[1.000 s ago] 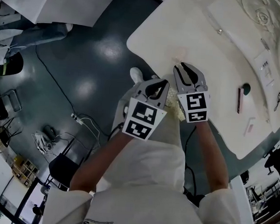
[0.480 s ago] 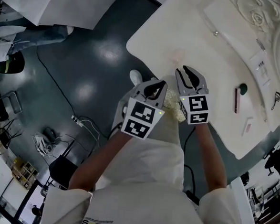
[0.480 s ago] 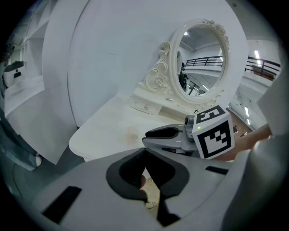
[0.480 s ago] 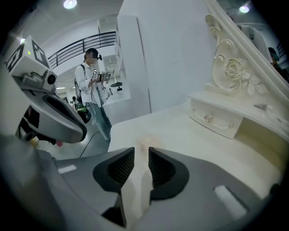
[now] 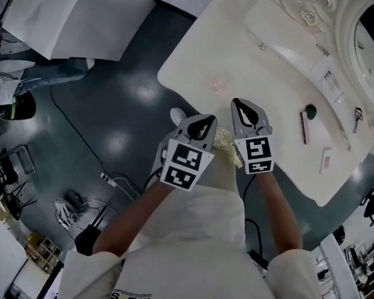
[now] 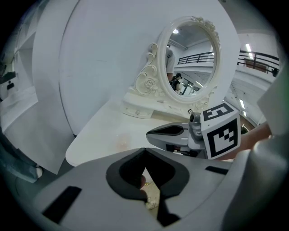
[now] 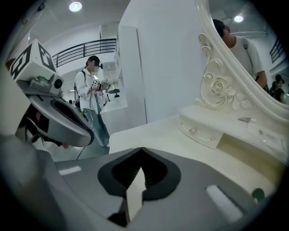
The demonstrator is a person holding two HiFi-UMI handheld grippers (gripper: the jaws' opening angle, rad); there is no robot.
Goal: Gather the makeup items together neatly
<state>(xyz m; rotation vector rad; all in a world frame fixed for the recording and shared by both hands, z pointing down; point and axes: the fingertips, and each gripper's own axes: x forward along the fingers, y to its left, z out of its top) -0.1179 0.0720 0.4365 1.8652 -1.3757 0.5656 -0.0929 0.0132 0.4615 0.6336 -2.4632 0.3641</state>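
Several makeup items lie at the right of the white dressing table point(image 5: 269, 68): a dark red stick point(image 5: 303, 127), a dark green round cap point(image 5: 310, 111) and a small white-pink piece point(image 5: 326, 160). A faint pink thing point(image 5: 218, 83) rests near the front edge. My left gripper point(image 5: 209, 117) hangs off the table's edge, shut and empty point(image 6: 144, 149). My right gripper point(image 5: 235, 100) hovers over the front edge. Its jaws have just been closing and the tips now meet point(image 7: 141, 149). I see nothing gripped between them. Only a pale strip shows through the slit behind the tips.
An ornate oval mirror point(image 6: 192, 58) stands at the table's back above a small drawer shelf point(image 7: 203, 128). A yellow fluffy seat point(image 5: 223, 138) sits below the table edge between my arms. Cables point(image 5: 108, 178) cross the dark floor. A person point(image 7: 92, 99) stands far off.
Both grippers have lifted a little and drawn back from the pink thing. The right gripper's jaws, slightly apart before, are now together.
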